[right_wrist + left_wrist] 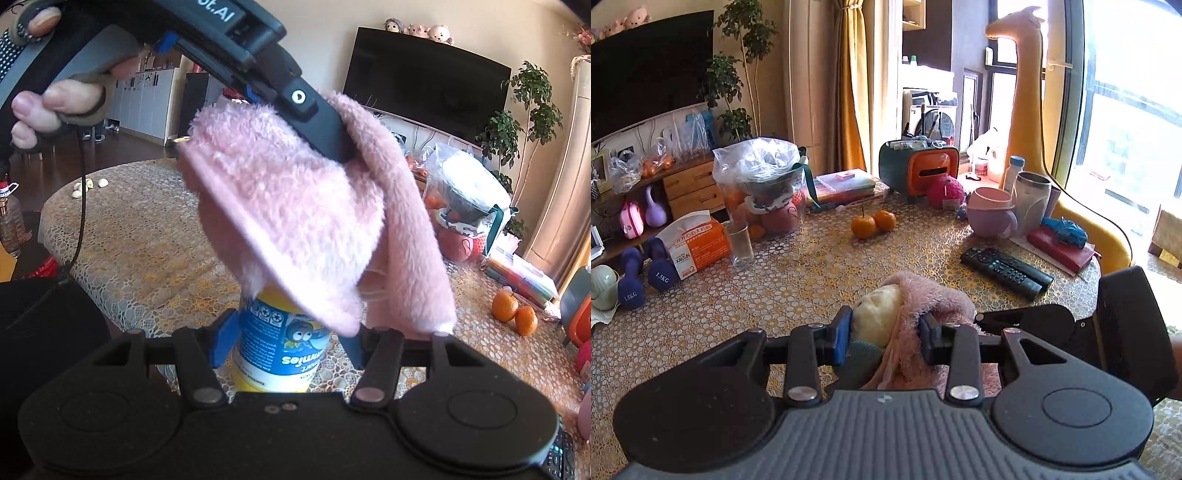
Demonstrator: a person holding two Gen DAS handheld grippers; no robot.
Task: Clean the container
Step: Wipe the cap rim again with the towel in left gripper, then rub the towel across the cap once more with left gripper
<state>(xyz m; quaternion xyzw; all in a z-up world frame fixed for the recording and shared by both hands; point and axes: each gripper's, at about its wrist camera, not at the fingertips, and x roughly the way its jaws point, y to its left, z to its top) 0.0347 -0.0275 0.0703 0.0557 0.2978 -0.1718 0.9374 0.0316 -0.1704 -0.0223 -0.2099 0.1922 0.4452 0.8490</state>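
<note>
A yellow container (280,347) with a blue label is tipped over, label upside down, in the right wrist view, and my right gripper (290,343) is shut on it. A fluffy pink cloth (295,214) drapes over its far end. My left gripper comes in from the upper left, one finger (314,110) buried in the cloth. In the left wrist view my left gripper (886,328) is shut on the pink cloth (934,306), with the container's pale end (877,317) between the fingers. The right gripper's black body (1130,325) shows at the right.
The round table (812,288) has a gold lace-pattern cover. On it lie a remote (1004,271), two oranges (873,223), a glass (738,242), a tissue box (698,243), a pink cup (991,216) and a fruit bag (761,184). A person's hand (55,103) grips the left handle.
</note>
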